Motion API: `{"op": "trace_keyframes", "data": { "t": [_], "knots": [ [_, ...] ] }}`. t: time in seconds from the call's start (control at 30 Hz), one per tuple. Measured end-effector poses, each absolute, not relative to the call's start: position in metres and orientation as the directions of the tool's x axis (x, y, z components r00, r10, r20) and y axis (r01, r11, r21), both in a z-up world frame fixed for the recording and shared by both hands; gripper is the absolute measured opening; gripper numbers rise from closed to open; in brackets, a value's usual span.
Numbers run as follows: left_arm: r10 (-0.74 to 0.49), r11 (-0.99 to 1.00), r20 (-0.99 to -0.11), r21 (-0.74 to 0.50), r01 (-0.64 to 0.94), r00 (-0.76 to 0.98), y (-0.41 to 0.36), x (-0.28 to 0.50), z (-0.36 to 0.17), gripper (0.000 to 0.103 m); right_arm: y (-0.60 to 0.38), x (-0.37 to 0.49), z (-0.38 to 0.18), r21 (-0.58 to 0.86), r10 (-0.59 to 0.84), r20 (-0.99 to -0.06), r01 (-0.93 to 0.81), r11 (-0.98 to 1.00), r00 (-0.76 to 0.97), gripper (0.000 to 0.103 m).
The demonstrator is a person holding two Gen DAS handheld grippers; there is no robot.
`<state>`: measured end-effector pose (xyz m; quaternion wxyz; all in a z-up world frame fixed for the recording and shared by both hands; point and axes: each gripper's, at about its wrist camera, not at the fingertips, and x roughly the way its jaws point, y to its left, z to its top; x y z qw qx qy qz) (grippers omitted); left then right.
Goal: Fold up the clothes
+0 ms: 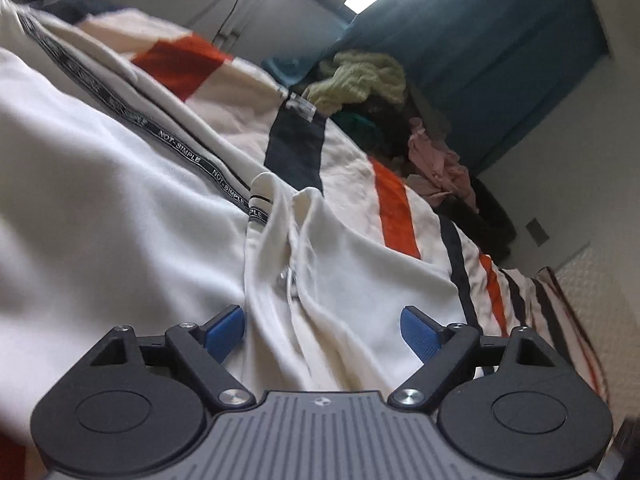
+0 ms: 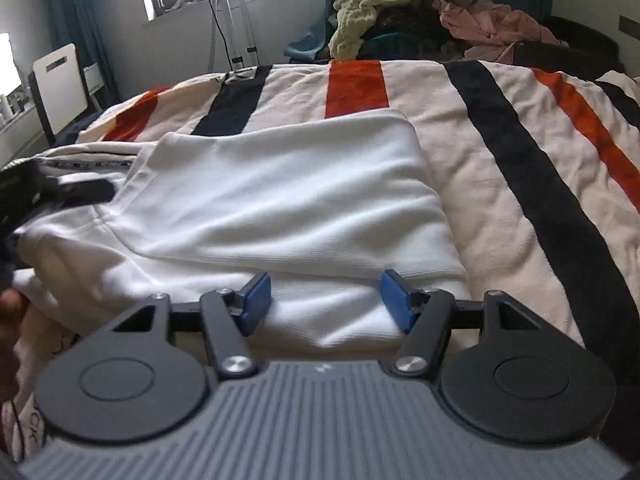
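Observation:
A white polo shirt (image 1: 120,216) with black "NOT SIMPLE" tape lies on the striped bed. In the left wrist view my left gripper (image 1: 322,332) is open, its blue pads on either side of the shirt's collar and button placket (image 1: 288,276), just above the cloth. In the right wrist view the shirt (image 2: 280,200) lies partly folded, one side turned over the body. My right gripper (image 2: 324,304) is open right over the shirt's near edge. The left gripper (image 2: 28,192) shows as a dark blur at the far left of that view.
The blanket (image 2: 500,160) has cream, orange and navy stripes. A pile of clothes, yellow-green (image 2: 368,4) and pink (image 2: 492,20), sits at the far end of the bed. A white chair (image 2: 60,84) and a metal stand (image 2: 236,20) stand by the window.

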<state>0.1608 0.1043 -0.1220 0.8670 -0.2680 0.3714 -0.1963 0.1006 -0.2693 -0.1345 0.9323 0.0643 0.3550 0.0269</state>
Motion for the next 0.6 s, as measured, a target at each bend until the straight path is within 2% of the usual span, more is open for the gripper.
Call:
{"op": "trace_keyframes", "data": {
  "t": [0.1, 0.23, 0.27, 0.3, 0.37, 0.4, 0.47, 0.6],
  "knots": [
    [-0.561, 0.755, -0.541, -0.645, 0.119, 0.627, 0.112, 0.190, -0.124, 0.087, -0.270, 0.097, -0.134, 0.148, 0.101, -0.656, -0.003, 0.989, 0.748, 0.064],
    [-0.557, 0.781, -0.615, -0.616, 0.101, 0.559, 0.107, 0.225, -0.133, 0.085, -0.269, 0.096, -0.133, 0.152, 0.099, -0.653, 0.001, 0.988, 0.750, 0.064],
    [-0.552, 0.798, -0.631, -0.588, 0.128, 0.545, 0.102, 0.230, -0.132, 0.078, -0.269, 0.096, -0.133, 0.152, 0.098, -0.653, 0.003, 0.988, 0.751, 0.064],
    [-0.539, 0.821, -0.647, -0.545, 0.167, 0.539, 0.095, 0.234, -0.130, 0.062, -0.268, 0.096, -0.133, 0.150, 0.095, -0.653, 0.005, 0.989, 0.751, 0.064],
    [-0.469, 0.878, -0.694, -0.435, 0.201, 0.546, 0.084, 0.238, -0.126, 0.037, -0.267, 0.097, -0.133, 0.148, 0.091, -0.653, 0.008, 0.989, 0.752, 0.065],
    [-0.477, 0.876, -0.688, -0.426, 0.227, 0.548, 0.082, 0.240, -0.126, 0.027, -0.266, 0.098, -0.133, 0.149, 0.091, -0.652, 0.009, 0.989, 0.753, 0.065],
    [-0.488, 0.871, -0.665, -0.415, 0.264, 0.565, 0.080, 0.241, -0.122, 0.015, -0.265, 0.099, -0.132, 0.150, 0.089, -0.647, 0.012, 0.989, 0.757, 0.065],
    [-0.507, 0.855, -0.587, -0.436, 0.282, 0.631, 0.083, 0.242, -0.104, 0.013, -0.264, 0.097, -0.127, 0.147, 0.084, -0.612, 0.008, 0.989, 0.787, 0.065]
  ]
}}
